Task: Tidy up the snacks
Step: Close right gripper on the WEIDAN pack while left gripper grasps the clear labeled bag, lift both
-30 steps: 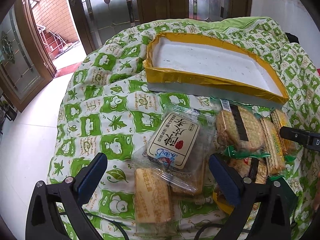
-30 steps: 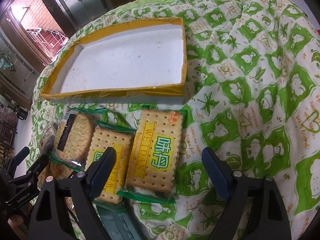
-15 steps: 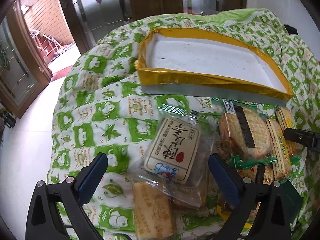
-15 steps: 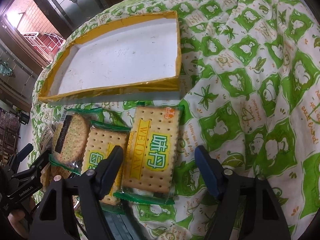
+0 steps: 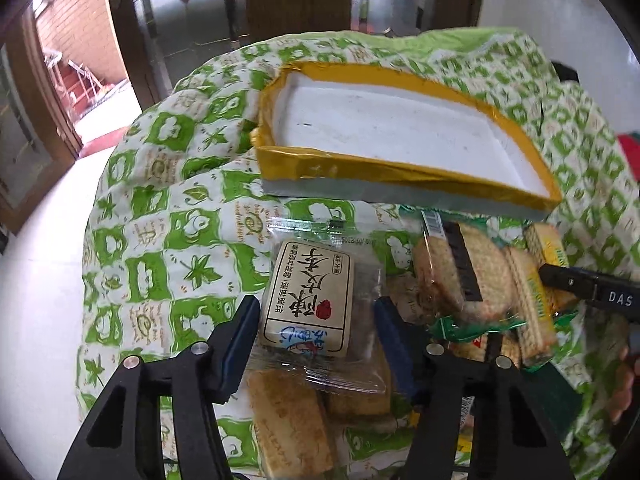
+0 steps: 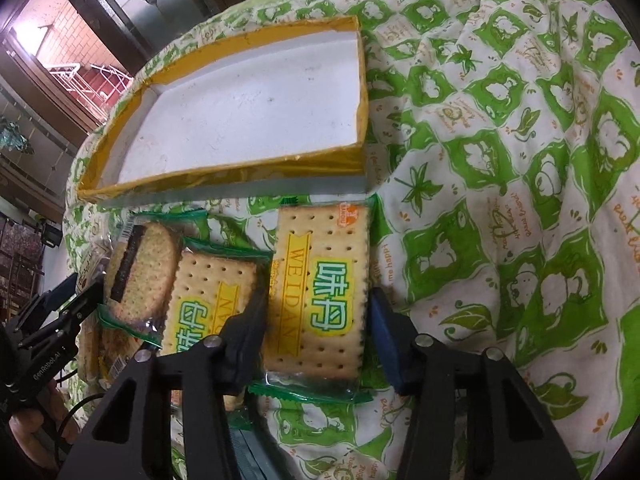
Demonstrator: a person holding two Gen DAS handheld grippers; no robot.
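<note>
A shallow white tray with a yellow rim [image 5: 340, 168] [image 6: 224, 172] lies on a green-and-white cloth. In front of it lie several snack packets. My left gripper [image 5: 316, 340] has its fingers against both sides of a clear packet with a white label [image 5: 308, 304]. My right gripper [image 6: 316, 332] has its fingers against both sides of a yellow WEIDAN cracker packet [image 6: 320, 292]. A second cracker packet [image 6: 208, 304] and a round biscuit packet [image 6: 140, 272] [image 5: 452, 272] lie to the left of it.
A biscuit packet [image 5: 288, 416] lies under the labelled one. The left gripper shows at the left edge of the right wrist view [image 6: 60, 312]; the right one shows in the left wrist view [image 5: 592, 292]. Beyond the cloth's far edge stand wood-and-glass doors [image 5: 192, 20].
Both grippers have moved forward onto their packets and their fingers have closed in from wide open to the packets' sides.
</note>
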